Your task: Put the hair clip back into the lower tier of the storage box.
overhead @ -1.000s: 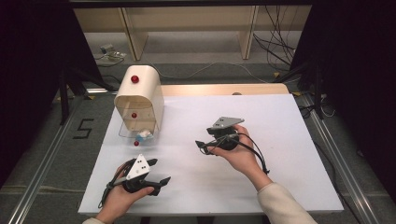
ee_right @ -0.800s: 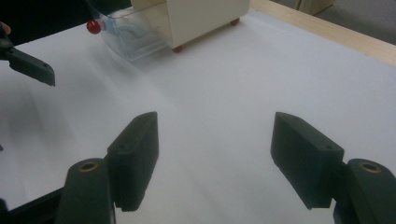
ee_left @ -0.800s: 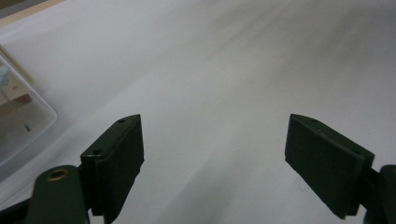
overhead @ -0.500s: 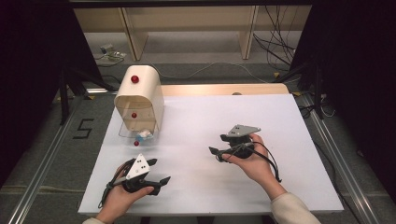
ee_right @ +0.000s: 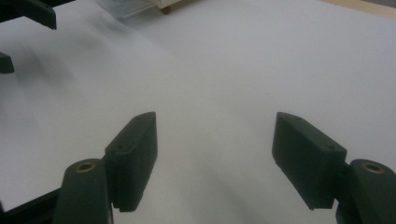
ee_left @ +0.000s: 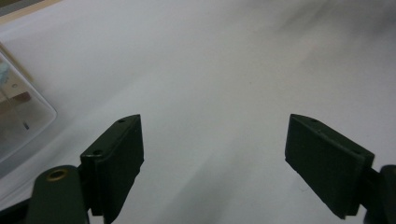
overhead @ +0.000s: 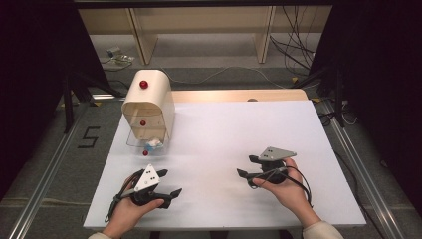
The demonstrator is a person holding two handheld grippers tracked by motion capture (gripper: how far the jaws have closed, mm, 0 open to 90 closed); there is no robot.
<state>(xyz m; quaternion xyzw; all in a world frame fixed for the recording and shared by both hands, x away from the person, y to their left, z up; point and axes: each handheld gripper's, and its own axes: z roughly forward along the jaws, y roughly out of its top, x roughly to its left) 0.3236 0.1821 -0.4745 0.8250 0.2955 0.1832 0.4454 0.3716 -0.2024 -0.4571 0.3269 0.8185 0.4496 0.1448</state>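
Observation:
My left gripper [overhead: 170, 183] rests near the front left of the white table [overhead: 224, 124], held in a hand. Its jaws stand open with bare tabletop between them, which the left gripper view [ee_left: 212, 163] confirms. My right gripper [overhead: 245, 166] is held at the front right and points left. Its jaws have just been opening a little and are open with nothing between them [ee_right: 215, 158]. A cream round-topped box [overhead: 149, 102] with red knobs stands at the back left. A clear tray [overhead: 138, 141] sticks out at its foot, with a small white-and-blue item [overhead: 153, 144] beside it.
A small red ball [overhead: 146, 153] lies in front of the tray. The tray's corner [ee_left: 18, 126] shows at the left of the left gripper view. A wooden strip [overhead: 239, 94] runs along the table's far edge. Cables [overhead: 293, 45] lie on the floor behind.
My right hand has carried its gripper to the right and toward the front edge, slightly lower. The left hand and gripper have stayed where they were.

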